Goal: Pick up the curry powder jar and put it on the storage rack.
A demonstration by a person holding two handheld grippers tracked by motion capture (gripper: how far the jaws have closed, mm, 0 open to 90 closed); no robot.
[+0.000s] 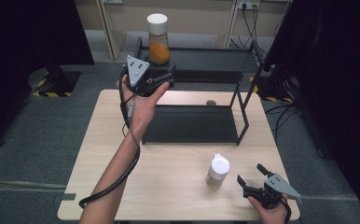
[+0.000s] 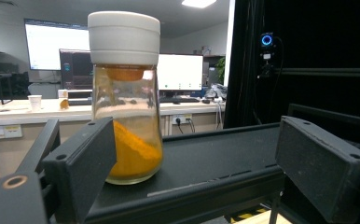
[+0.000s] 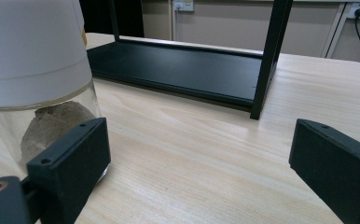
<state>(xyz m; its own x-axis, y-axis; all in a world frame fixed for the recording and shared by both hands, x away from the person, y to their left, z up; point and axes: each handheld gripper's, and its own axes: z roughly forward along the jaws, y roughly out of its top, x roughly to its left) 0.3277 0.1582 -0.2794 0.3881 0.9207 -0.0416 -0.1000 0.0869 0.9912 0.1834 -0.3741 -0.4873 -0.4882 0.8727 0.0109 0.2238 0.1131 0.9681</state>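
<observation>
The right tongs (image 1: 249, 178) are waiting spread beside the grey-powder jar (image 1: 218, 171) on the counter (image 1: 169, 177); the left tongs (image 2: 192, 163), spread, are facing the orange-powder jar (image 1: 158, 39) standing on the rack's top shelf (image 1: 215, 59). One jar looks shelved, one remaining.

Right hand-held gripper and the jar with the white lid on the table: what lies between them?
Only bare table separates the right hand-held gripper from the jar, as the high view shows.

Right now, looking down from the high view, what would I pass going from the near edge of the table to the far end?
Right gripper → white-lidded jar → lower shelf → left gripper → orange-filled jar.
</observation>
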